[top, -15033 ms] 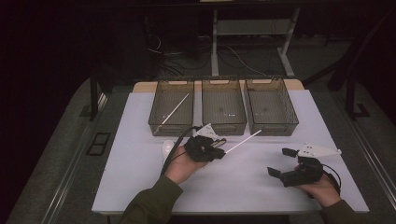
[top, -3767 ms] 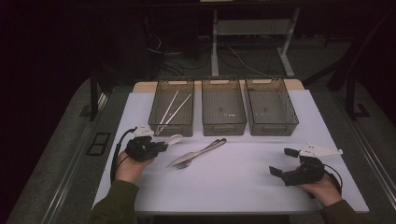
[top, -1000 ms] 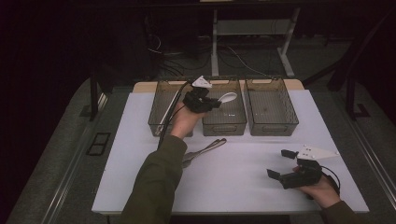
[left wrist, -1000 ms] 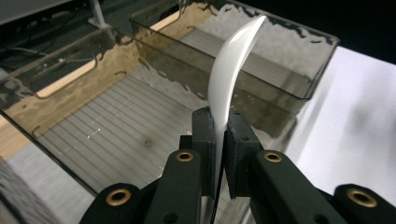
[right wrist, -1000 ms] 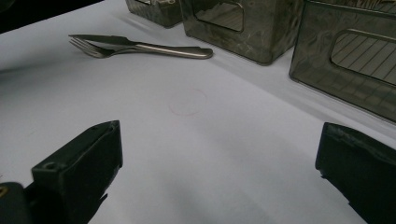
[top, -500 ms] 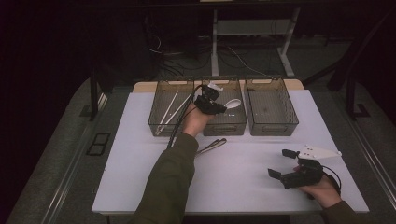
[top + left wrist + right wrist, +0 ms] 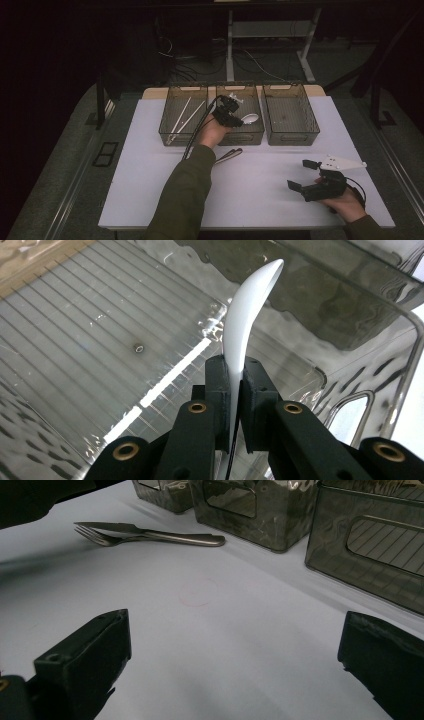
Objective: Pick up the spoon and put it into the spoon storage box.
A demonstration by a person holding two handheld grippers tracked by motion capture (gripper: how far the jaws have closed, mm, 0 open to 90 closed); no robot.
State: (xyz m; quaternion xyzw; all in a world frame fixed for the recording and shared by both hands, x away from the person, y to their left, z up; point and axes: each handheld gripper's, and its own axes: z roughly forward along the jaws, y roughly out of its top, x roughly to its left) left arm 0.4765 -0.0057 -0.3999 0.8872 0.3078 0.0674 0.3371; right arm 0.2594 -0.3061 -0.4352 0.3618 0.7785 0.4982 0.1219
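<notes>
From my remote station, three smoky plastic bins stand side by side along the far edge of the white tabletop (image 7: 150, 175). The left bin (image 7: 172, 135) holds two pale chopsticks (image 7: 182, 116) lying aslant. The right bin (image 7: 290, 134) sits just beside the middle one. In front of the middle bin, a metal fork (image 7: 100, 536) and knife (image 7: 165, 534) lie touching.

The spoon (image 7: 240, 335) pinched in the left claw (image 7: 232, 385) looks like smooth, glossy white plastic. Beneath that claw, the bin (image 7: 350, 315) is clear smoky plastic with a ribbed, shiny floor. Ahead of the right claw (image 7: 235, 670), the worktop (image 7: 210, 630) is matt white; the fork (image 7: 150, 535) is brushed metal.
</notes>
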